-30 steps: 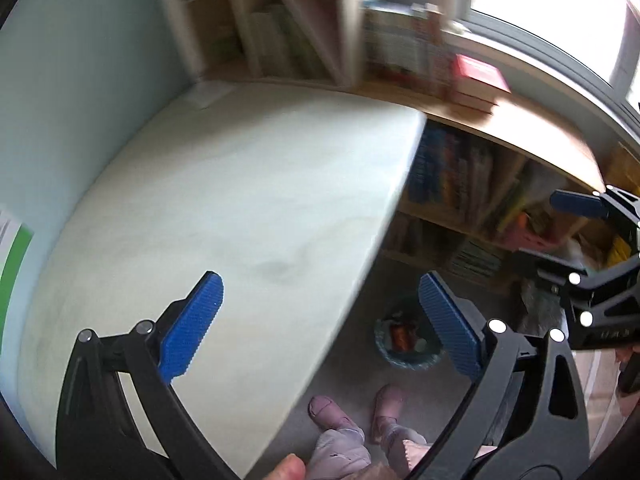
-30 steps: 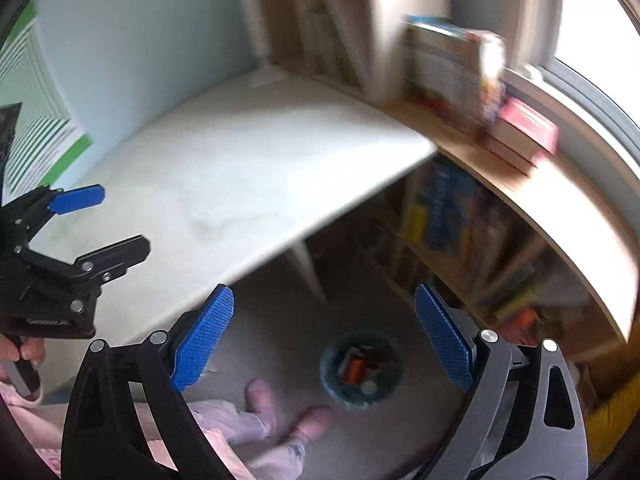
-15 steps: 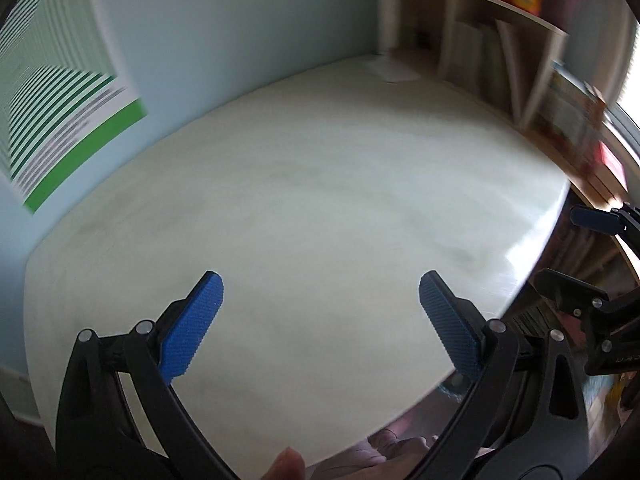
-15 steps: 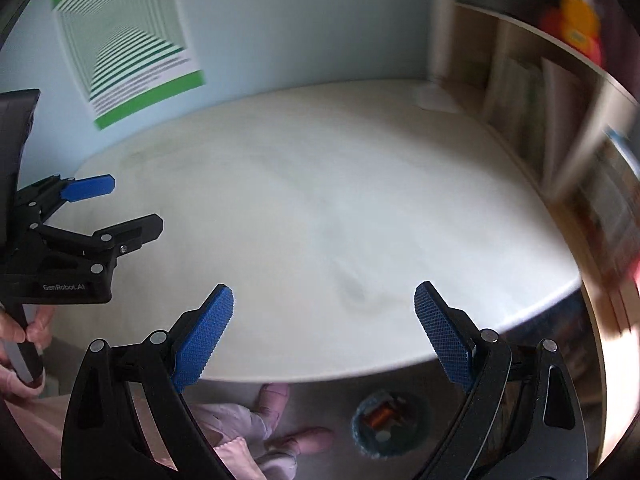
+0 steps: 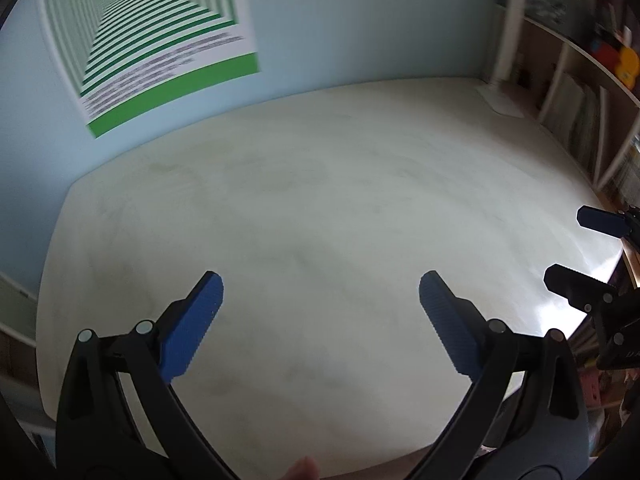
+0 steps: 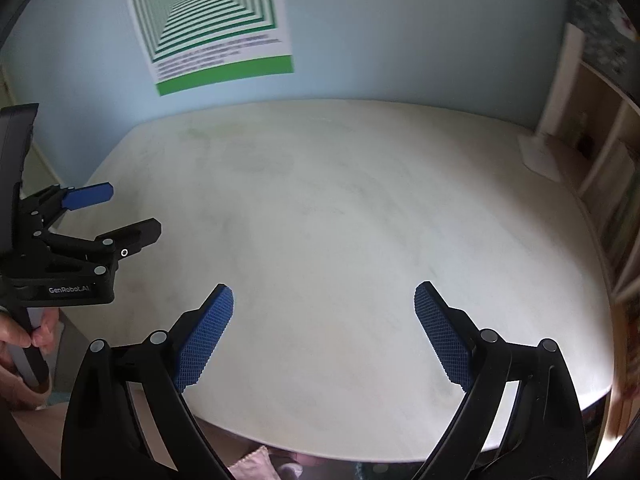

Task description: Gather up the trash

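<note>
As both wrists swung up from the floor bin, the left black blue-padded gripper (image 5: 320,304) and right one (image 6: 324,312) hung spread and empty over the pale round tabletop (image 5: 320,200); no trash showed there, suggesting collecting was finished.

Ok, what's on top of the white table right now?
On the white table only a flat white base shows, at the far right corner beside the shelf. No trash visible. Both grippers' fingers hide strips of the near edge. Left gripper and right gripper are open, empty.
</note>
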`<state>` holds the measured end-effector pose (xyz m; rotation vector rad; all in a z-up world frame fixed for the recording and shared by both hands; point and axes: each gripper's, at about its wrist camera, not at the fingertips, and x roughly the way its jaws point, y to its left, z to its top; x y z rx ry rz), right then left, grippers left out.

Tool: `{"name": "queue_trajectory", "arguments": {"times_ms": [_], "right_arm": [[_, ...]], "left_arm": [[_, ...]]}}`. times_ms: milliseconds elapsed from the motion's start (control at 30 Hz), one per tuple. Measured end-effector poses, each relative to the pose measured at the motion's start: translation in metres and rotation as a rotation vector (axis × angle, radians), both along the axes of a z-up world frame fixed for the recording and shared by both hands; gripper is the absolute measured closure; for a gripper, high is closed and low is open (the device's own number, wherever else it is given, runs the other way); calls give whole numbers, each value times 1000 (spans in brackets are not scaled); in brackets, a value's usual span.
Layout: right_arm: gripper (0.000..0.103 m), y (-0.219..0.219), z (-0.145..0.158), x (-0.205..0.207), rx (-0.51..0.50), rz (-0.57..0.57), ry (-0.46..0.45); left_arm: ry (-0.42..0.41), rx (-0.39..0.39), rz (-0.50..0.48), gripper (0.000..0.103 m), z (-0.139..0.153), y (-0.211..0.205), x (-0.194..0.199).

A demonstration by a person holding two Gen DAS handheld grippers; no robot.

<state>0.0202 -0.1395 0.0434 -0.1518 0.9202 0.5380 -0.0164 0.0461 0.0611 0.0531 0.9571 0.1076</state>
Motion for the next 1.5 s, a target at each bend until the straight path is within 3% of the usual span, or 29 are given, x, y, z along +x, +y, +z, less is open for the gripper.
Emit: {"name": "queue_trajectory", "arguments": {"times_ms": [600, 967, 1500], "right_arm": [[12, 71, -6, 15, 7, 169, -9], [12, 79, -12, 25, 9, 191, 16], [12, 75, -13, 31, 11, 150, 39]], "left_arm": [[-23, -3, 242, 7, 0, 81, -14], [7, -6, 268, 7, -5, 85, -7], [32, 0, 231, 7, -14, 74, 2]]}}
